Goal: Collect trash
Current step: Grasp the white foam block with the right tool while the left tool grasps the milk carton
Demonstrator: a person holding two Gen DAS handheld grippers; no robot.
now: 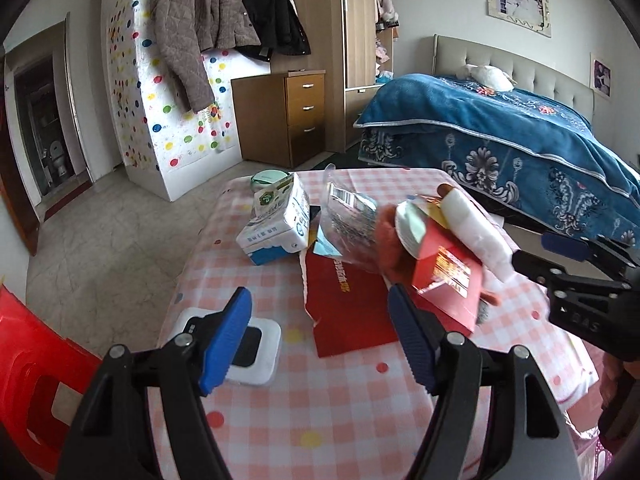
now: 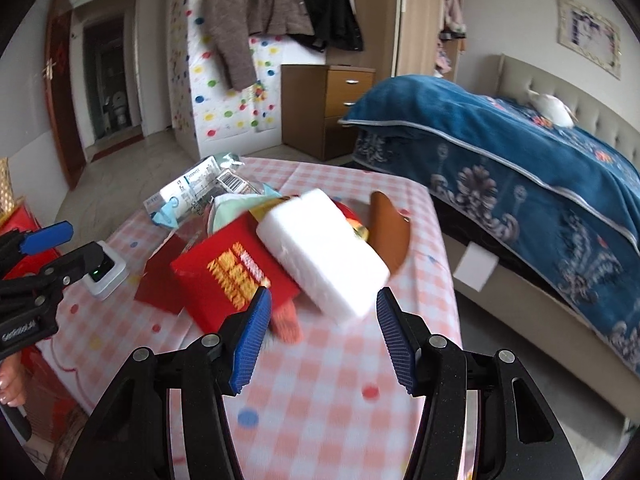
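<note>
- I'm holding my left gripper (image 1: 320,336) with jaws wide apart, nothing between them, hovering over the pink checked table (image 1: 340,412)
- I'm holding my right gripper (image 2: 322,336) spread open too, empty, just short of the trash pile
- Trash is sitting mid-table: red carton (image 2: 236,276) with a white foam block (image 2: 324,252) lying tilted on top of it, both blurred
- Torn red envelope (image 1: 344,300) is lying flat under the carton, touching it
- Clear plastic wrapper (image 1: 348,220) with barcode is resting behind the carton, against a white-blue milk box (image 1: 280,220)
- Brown curved piece (image 2: 388,232) is lying just beside the foam block, bed side; can't tell what it is
- Small white device (image 1: 256,352) is lying near the table's left edge, partly hidden by my left finger (image 1: 224,340)
</note>
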